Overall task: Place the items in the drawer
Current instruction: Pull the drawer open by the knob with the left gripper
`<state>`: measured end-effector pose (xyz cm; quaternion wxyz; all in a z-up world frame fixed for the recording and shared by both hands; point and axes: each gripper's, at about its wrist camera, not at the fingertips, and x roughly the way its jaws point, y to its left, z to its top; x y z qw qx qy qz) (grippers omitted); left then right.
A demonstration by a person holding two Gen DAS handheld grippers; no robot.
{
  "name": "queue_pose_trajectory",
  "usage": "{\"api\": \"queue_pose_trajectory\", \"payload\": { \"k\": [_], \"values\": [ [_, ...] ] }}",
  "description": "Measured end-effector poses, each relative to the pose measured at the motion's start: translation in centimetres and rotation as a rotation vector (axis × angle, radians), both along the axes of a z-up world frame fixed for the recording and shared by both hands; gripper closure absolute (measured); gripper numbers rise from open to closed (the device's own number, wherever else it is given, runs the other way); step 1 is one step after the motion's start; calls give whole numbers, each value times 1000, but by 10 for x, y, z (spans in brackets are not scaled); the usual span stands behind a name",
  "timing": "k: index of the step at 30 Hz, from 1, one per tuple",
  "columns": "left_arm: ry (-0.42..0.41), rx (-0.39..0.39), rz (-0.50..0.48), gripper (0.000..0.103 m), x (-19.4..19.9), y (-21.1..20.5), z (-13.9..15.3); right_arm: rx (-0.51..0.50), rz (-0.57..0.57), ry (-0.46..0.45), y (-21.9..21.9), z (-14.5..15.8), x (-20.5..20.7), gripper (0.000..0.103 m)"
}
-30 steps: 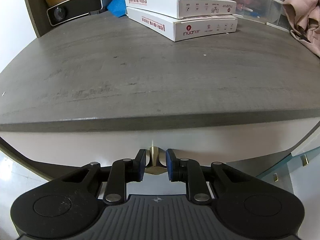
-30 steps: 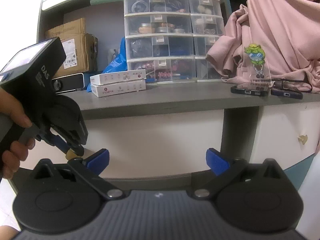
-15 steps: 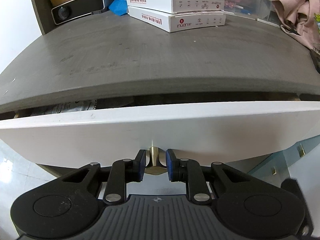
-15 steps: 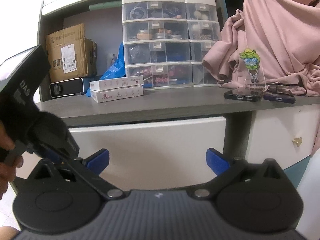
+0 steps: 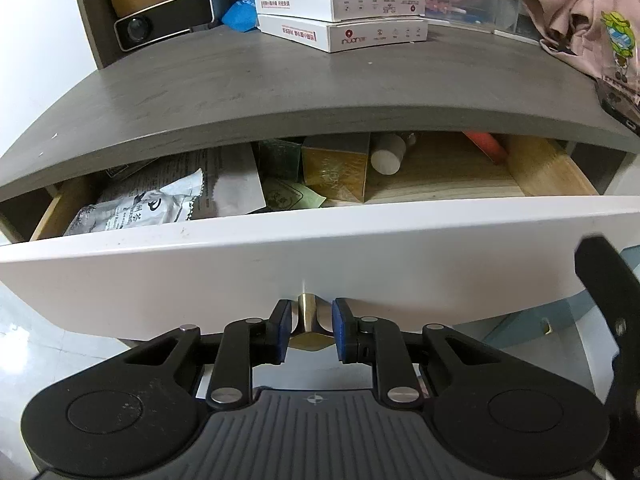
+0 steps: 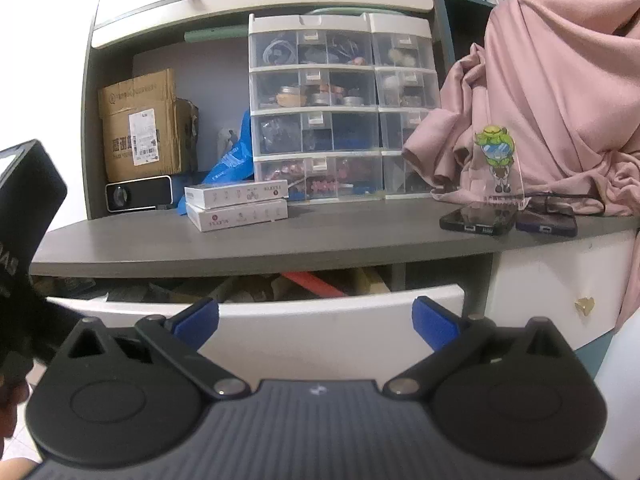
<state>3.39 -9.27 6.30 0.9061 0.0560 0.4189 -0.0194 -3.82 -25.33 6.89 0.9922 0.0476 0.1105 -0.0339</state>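
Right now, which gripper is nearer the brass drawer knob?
Left. The left gripper is clamped on the brass knob itself. The right gripper hangs open in front of the drawer front, off the knob.

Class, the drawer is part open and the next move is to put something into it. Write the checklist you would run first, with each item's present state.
1. Left gripper clamped on the brass knob: ok.
2. Drawer open enough to drop an item in: cannot tell; the desktop overhangs its rear part.
3. Free floor space inside: ok, bare wood shows at the right; the left is crowded with a foil packet and papers.
4. Right gripper open and empty: ok.
5. Items to stow within sight: ok, two white boxes and two phones lie on the desktop.
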Motion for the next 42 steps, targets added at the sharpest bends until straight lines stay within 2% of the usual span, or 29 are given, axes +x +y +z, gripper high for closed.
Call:
{"api": "queue_pose_trajectory", "payload": {
  "k": [24,42],
  "values": [
    [-12,-6,-38,79,-60,6,-2,-28,24,-9,6,13,-9,0],
    [-9,-7,-58,78,-87,7,-3,-21,36,2,8,13,-18,0]
  ]
}}
